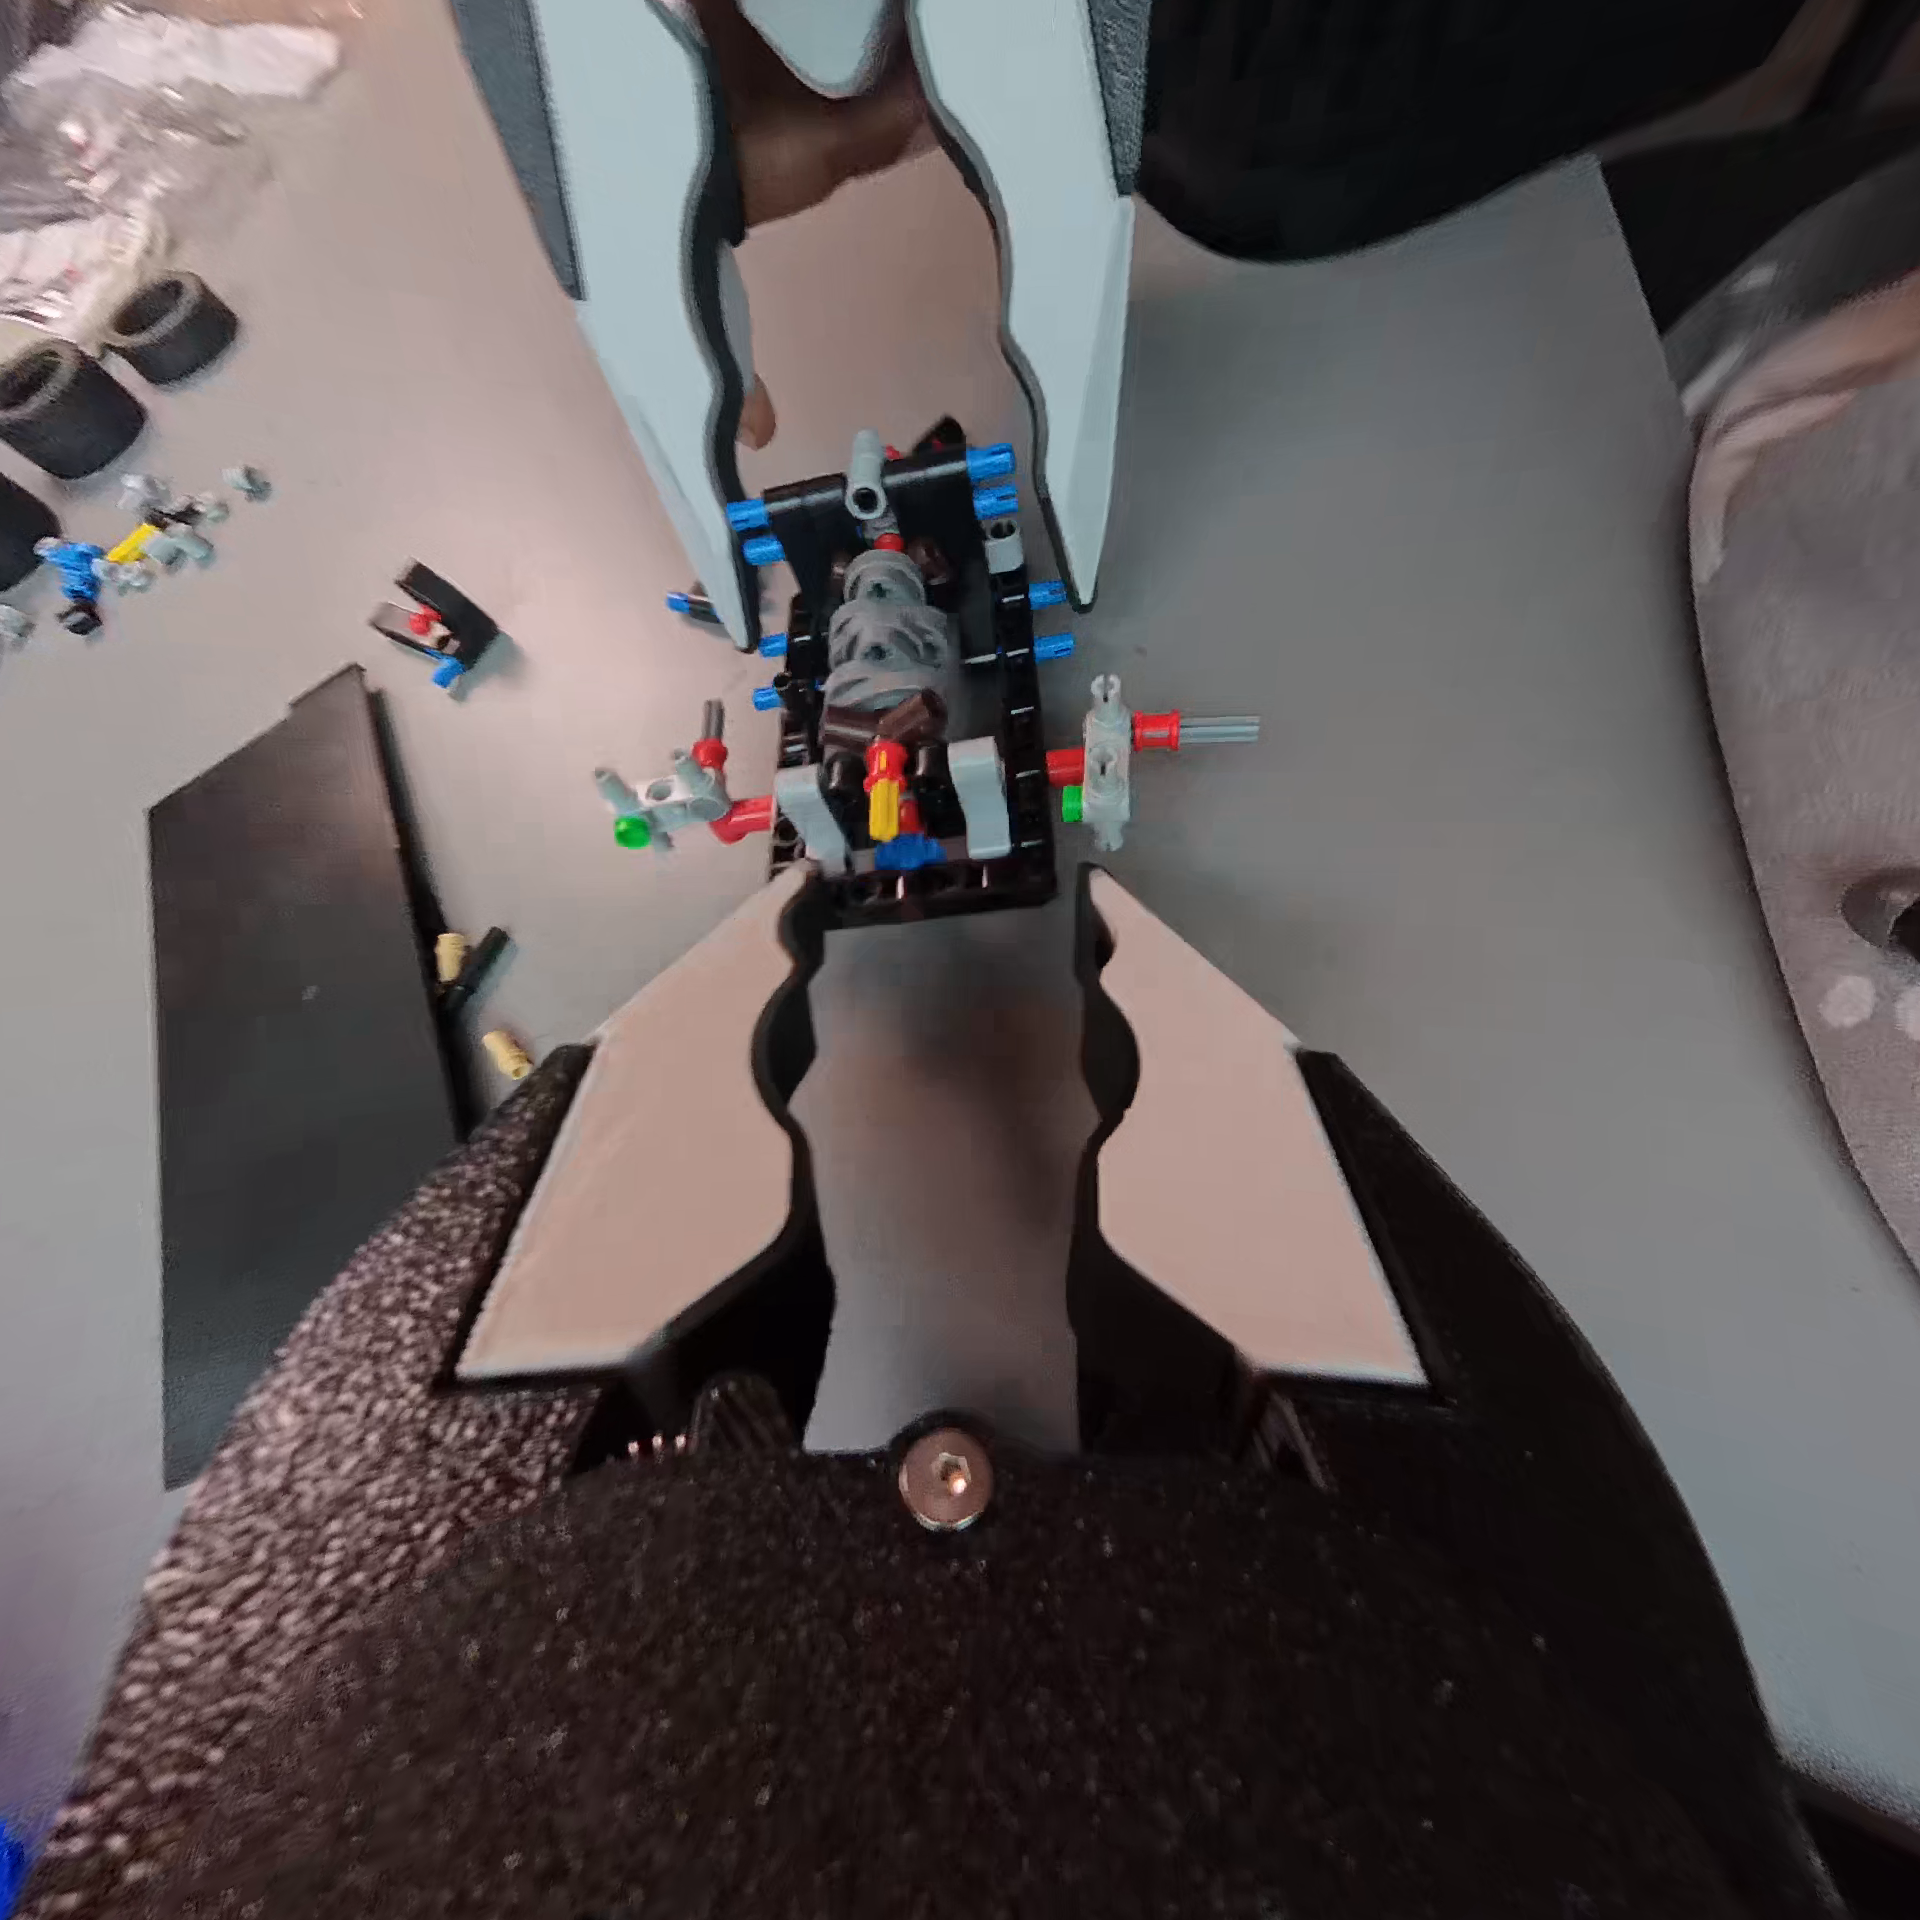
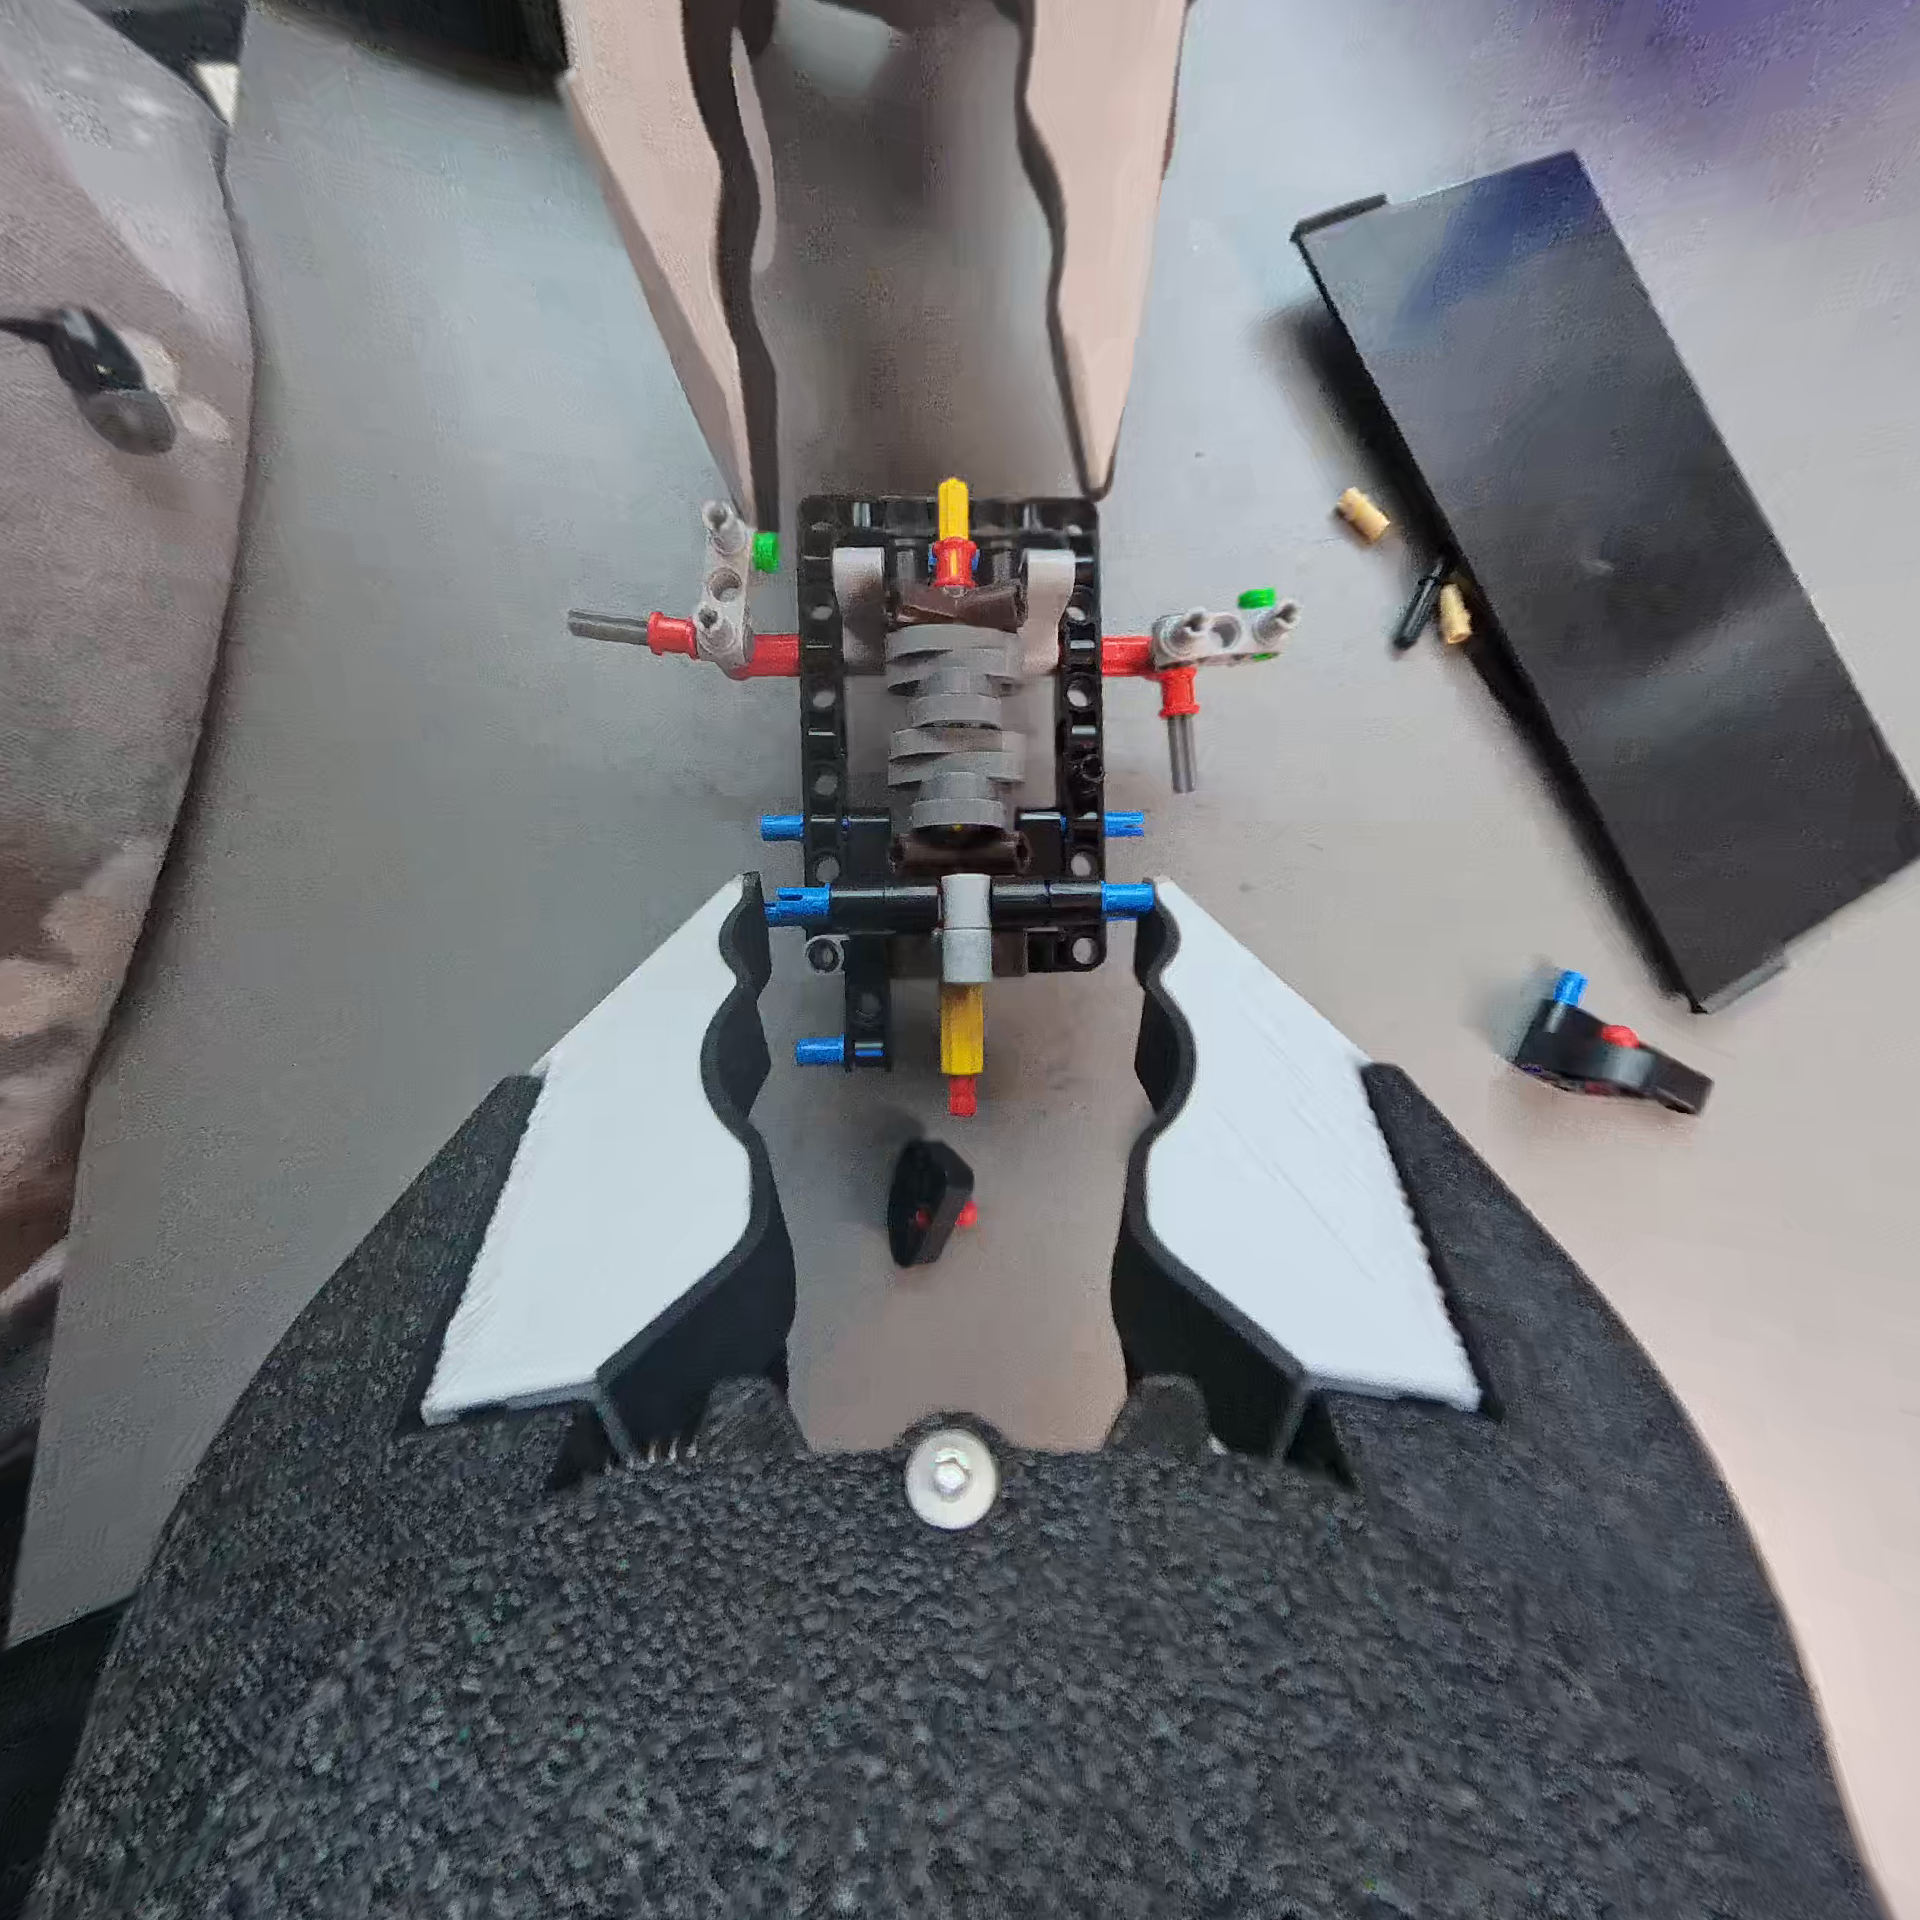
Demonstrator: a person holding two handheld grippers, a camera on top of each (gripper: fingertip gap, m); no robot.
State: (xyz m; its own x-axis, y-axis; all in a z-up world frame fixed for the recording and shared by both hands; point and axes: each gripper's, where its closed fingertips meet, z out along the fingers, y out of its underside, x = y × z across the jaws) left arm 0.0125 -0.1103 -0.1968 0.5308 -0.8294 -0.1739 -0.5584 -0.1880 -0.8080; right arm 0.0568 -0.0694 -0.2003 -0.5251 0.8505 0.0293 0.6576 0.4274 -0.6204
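A toy brick frame (image 1: 914, 686) lies flat on the grey desk (image 1: 1351, 727), between the two grippers. It is a black frame with grey round pieces down its middle, blue pins on its sides and red and grey arms sticking out left and right.

The left gripper (image 1: 940, 883) is spread wide and holds nothing. Its left tip is right at one end of the frame. The right gripper (image 2: 951, 899) is spread wide too. Its fingers sit on both sides of the other end, close to the blue pins, and I cannot tell if they touch.

A small black piece with a red dot (image 2: 928, 1205) lies on the desk between the right gripper's fingers. Another black piece with a blue pin (image 2: 1605, 1055) lies off to one side. A flat black panel (image 2: 1600, 561) lies near it, with two tan pins (image 2: 1363, 513) and a black stick beside it. Farther off are black tyres (image 1: 171, 327), a heap of tiny loose bricks (image 1: 125, 545) and clear plastic bags (image 1: 114, 135).
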